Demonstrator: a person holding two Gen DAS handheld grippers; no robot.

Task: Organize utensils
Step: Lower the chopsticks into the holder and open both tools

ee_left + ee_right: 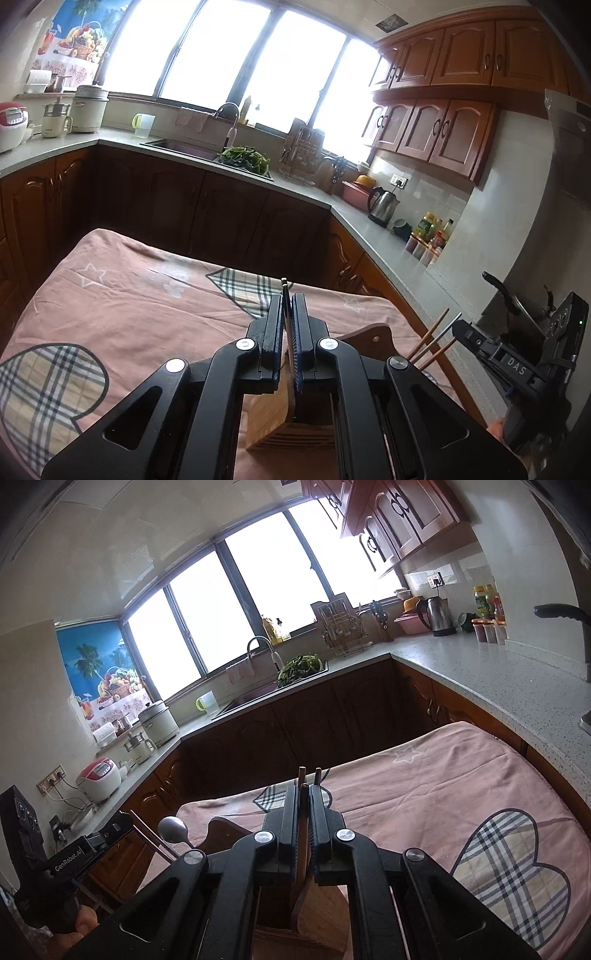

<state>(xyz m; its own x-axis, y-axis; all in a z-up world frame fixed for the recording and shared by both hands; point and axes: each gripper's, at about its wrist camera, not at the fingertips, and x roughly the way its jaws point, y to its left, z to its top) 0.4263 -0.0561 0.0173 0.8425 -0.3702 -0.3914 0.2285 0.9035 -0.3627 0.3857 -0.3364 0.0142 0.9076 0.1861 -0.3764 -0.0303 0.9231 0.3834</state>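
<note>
The wooden utensil holder (275, 417) stands just below both closed hand-held grippers, the left hand-held gripper (286, 314) pinching a spoon (173, 828) and the right hand-held gripper (303, 797) chopsticks (303, 775), long axes along the fingers.

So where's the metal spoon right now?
The spoon shows in the right wrist view at lower left, its bowl sticking up from the left gripper, above the pink tablecloth and close to the wooden holder.
</note>
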